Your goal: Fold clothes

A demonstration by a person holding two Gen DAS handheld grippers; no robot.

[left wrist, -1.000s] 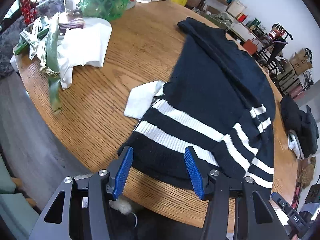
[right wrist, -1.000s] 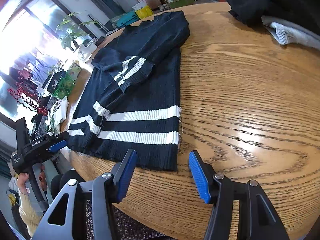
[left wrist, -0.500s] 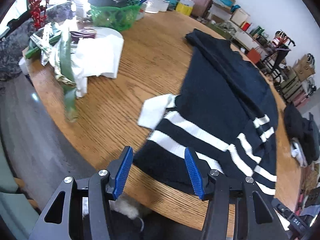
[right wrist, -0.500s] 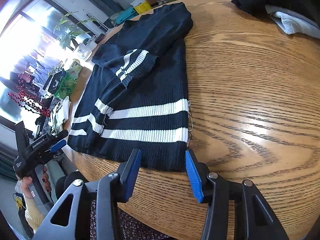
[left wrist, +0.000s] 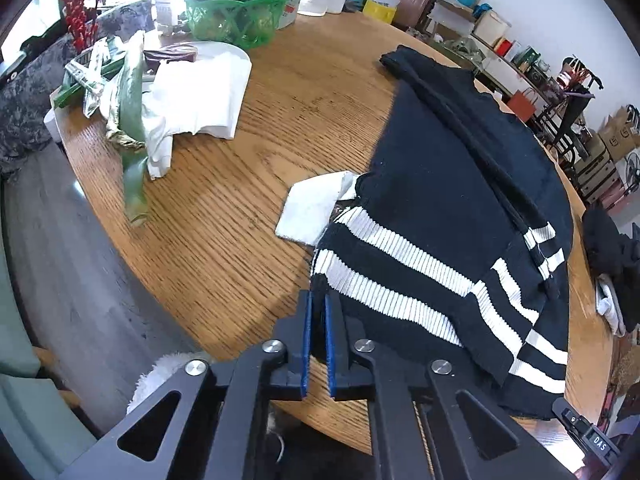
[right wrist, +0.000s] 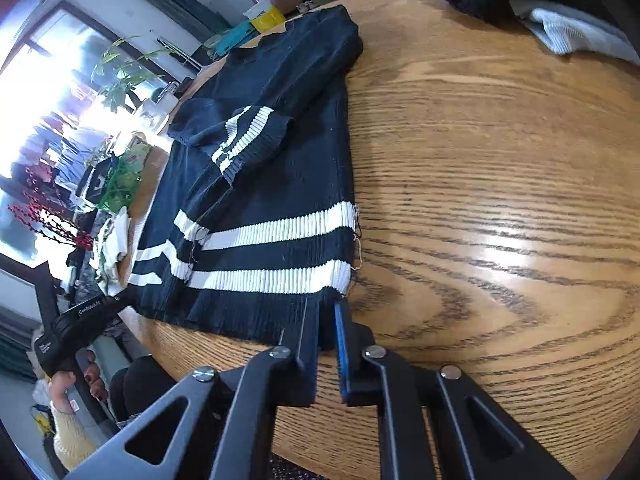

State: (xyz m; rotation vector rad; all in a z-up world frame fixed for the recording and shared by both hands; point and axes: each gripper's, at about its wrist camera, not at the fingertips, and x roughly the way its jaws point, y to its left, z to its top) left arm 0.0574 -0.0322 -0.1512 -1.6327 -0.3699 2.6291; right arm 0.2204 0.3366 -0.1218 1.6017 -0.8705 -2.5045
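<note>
A black sweater (left wrist: 440,184) with white stripes lies flat on the round wooden table (left wrist: 240,208), one sleeve folded across its body (right wrist: 248,140). My left gripper (left wrist: 316,294) is closing on the near left corner of the hem, with dark fabric pinched between its blue pads. At the opposite hem corner, my right gripper (right wrist: 326,304) is closing too, and the black hem (right wrist: 256,316) sits between its fingers. A white cloth (left wrist: 312,208) pokes out from under the sweater's left edge.
At the table's far left lie white cloths and green leaves (left wrist: 160,108) and a green basket (left wrist: 236,20). A pile of dark and pale clothes (right wrist: 560,20) sits at the far right. The table edge runs just under both grippers. A hand (right wrist: 64,384) holds the left gripper's handle.
Both grippers went from wide open to closed on the sweater's hem corners. Each nudged slightly forward onto the hem; the sweater itself has not shifted.
</note>
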